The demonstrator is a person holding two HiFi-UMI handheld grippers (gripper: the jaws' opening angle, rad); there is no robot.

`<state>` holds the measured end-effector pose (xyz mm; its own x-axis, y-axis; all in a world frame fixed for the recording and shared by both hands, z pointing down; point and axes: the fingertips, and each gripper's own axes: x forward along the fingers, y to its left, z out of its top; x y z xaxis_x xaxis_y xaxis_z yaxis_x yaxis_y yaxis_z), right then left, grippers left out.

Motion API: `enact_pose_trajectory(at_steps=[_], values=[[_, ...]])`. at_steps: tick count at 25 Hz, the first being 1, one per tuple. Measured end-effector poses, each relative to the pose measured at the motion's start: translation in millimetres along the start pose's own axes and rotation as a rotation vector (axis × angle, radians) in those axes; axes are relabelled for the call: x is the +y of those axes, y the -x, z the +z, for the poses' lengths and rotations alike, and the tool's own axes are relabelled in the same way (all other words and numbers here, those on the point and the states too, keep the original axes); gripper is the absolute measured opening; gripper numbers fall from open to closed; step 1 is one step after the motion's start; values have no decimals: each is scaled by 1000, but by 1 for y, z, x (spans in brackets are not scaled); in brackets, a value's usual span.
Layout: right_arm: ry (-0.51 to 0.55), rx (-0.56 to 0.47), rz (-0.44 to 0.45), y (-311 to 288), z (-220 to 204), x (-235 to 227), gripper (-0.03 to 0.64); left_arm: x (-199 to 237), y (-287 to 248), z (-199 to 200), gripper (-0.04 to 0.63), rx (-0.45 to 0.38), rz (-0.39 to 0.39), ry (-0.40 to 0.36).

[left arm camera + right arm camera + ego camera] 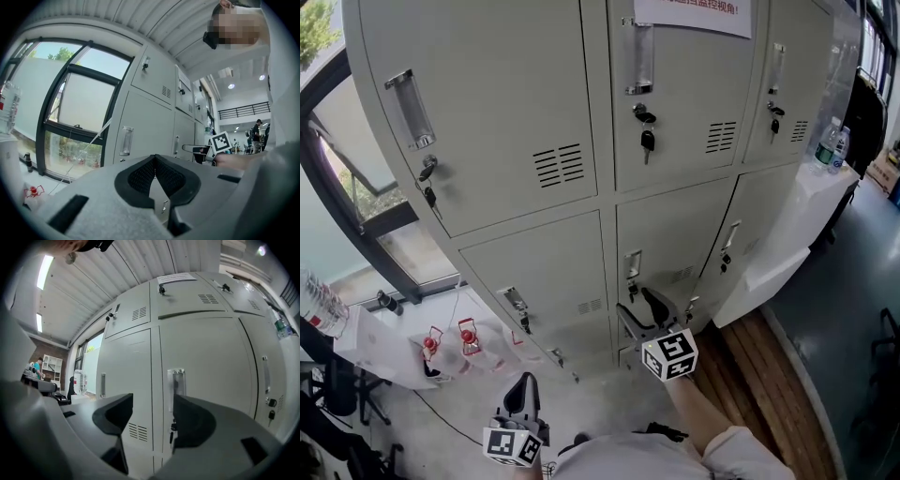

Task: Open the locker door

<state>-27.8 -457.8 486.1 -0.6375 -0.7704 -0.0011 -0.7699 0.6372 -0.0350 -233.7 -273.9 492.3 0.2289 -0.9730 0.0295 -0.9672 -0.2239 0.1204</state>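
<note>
Lockers (516, 141) fill the frame, every door shut: right tongs (640, 314) wide and empty, just short of the handle (633, 265) on the lower-middle door (675, 234), left tongs (522, 392) closed on nothing at lower left, so grip and pull remain.

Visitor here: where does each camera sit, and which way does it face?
Head view: on the person's head, facing steeply down at lockers; left gripper, right gripper and forearm show.
Left gripper view: on that gripper, looking along shut jaws toward lockers and window.
Right gripper view: on that gripper, looking through open jaws at a locker handle.
Shared: head and right gripper views both show that handle.
</note>
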Motion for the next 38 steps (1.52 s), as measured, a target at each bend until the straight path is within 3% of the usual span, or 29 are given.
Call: enact_pose_trajectory(at_steps=[11,19,38], values=[[74,2,19,-68,9,-20,239,22,12,-4,5,5,97,14],[44,-14,12,-75,12,-18,239,28,14,-11,5,21,122,21],[48,6,-22,-6,10,-8,239,-3,7,-22,5,29,1,59]])
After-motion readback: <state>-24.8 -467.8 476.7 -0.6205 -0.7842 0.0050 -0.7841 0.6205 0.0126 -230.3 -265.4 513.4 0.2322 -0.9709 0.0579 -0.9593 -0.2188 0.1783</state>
